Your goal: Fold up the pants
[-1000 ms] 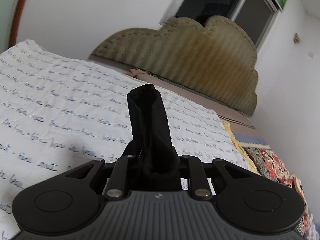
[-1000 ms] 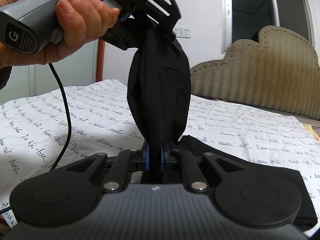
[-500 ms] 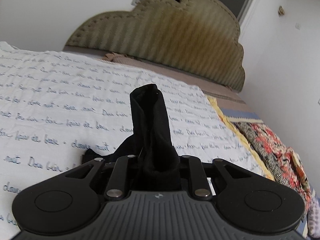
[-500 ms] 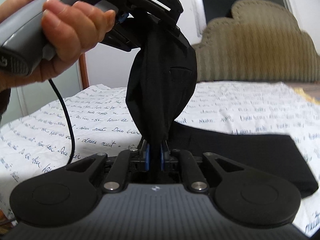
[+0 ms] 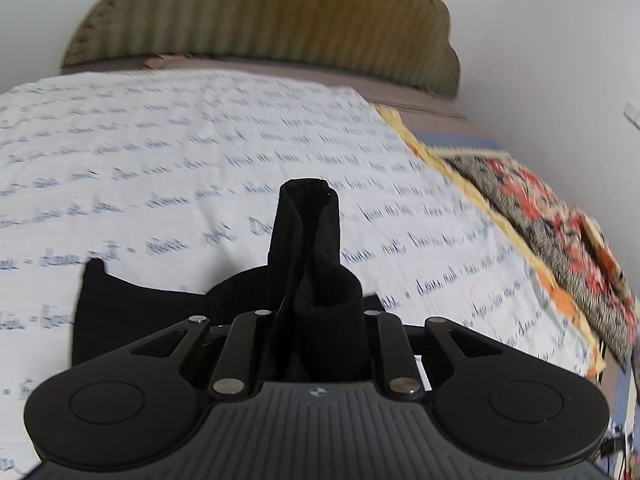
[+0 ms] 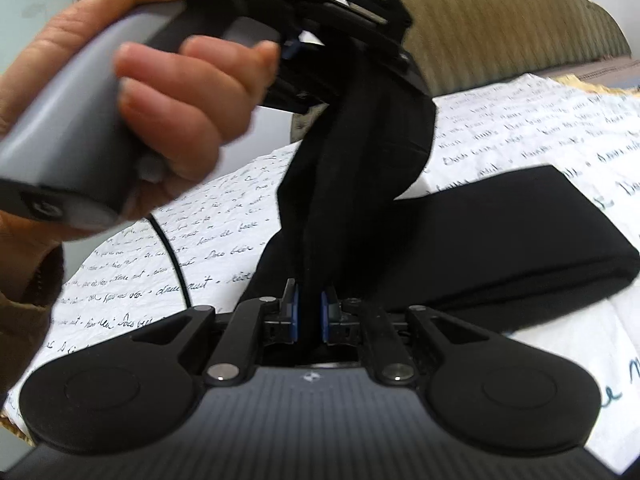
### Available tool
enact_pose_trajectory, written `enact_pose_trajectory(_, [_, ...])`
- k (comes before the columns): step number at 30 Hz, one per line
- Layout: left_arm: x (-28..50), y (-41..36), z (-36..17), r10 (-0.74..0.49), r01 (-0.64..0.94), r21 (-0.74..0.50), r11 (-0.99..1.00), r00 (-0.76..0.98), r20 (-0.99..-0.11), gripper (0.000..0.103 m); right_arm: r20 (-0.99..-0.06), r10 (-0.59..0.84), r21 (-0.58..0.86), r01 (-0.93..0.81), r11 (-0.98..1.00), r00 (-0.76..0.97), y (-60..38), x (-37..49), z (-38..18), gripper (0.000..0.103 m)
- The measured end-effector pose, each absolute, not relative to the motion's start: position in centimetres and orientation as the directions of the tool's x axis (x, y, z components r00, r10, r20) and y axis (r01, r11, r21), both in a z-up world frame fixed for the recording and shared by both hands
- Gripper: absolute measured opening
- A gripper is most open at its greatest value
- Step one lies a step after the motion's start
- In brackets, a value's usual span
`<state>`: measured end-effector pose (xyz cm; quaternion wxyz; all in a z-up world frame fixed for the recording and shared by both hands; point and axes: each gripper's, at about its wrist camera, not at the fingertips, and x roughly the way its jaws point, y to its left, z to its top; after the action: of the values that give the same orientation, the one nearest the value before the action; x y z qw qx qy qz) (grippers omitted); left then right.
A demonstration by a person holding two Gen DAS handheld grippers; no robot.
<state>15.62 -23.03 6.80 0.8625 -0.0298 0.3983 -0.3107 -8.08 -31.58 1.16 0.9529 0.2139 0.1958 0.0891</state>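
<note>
My left gripper (image 5: pixel 310 280) and my right gripper (image 6: pixel 308 312) are each clamped on a bunched fold of the black pants (image 6: pixel 500 236), which hang between them above the bed while the remaining cloth lies flat on the white sheet (image 5: pixel 160 152) printed with handwriting. A ribbed olive headboard (image 5: pixel 280 12) stands against the white wall (image 5: pixel 540 40) behind the sheet. A floral blanket (image 5: pixel 560 232) lies along the sheet's right edge.
</note>
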Motion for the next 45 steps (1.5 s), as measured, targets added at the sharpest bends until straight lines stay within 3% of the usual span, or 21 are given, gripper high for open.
enact_pose_trajectory(17, [14.2, -29.0, 3.4, -0.556, 0.644, -0.214, 0.735, 0.39, -0.734, 0.021, -0.374, 0.214, 0.456, -0.022, 0.89, 0.902, -32.6, -9.0, 0.6, 0.01])
enact_pose_trajectory(22, [14.6, -29.5, 2.8, -0.593, 0.647, -0.287, 0.707, 0.32, -0.739, 0.038, -0.393, 0.229, 0.528, 0.014, 0.849, 0.89, -34.2, -9.4, 0.1, 0.025])
enact_pose_trajectory(27, [14.5, -28.1, 4.1, -0.69, 0.649, -0.39, 0.653, 0.298, -0.66, 0.042, -0.435, 0.172, 0.447, 0.046, 0.893, 0.884, -35.2, -11.6, 0.8, 0.04])
enact_pose_trajectory(29, [14.6, -27.5, 5.1, -0.713, 0.642, -0.414, 0.645, 0.312, -0.628, 0.059, -0.454, 0.142, 0.423, 0.073, 0.903, 0.879, -35.9, -12.5, 0.9, 0.04])
enact_pose_trajectory(31, [14.7, -26.3, 6.0, -0.73, 0.629, -0.433, 0.646, 0.34, -0.593, 0.068, -0.469, 0.097, 0.395, 0.11, 0.912, 0.878, -36.7, -13.1, 1.1, 0.04])
enact_pose_trajectory(36, [14.8, -22.5, 6.4, -0.687, 0.567, -0.422, 0.708, 0.414, -0.597, 0.07, -0.452, -0.023, 0.316, 0.185, 0.931, 0.891, -38.4, -13.6, 2.5, 0.04])
enact_pose_trajectory(40, [14.1, -19.2, 4.5, -0.597, 0.512, -0.345, 0.787, 0.487, -0.637, 0.07, -0.448, -0.099, 0.199, 0.207, 0.958, 0.889, -38.3, -12.6, 3.0, 0.04])
enact_pose_trajectory(45, [12.3, -16.1, 2.1, -0.511, 0.471, -0.265, 0.842, 0.536, -0.672, 0.07, -0.449, -0.13, 0.16, 0.223, 0.962, 0.884, -39.4, -10.9, 2.2, 0.04])
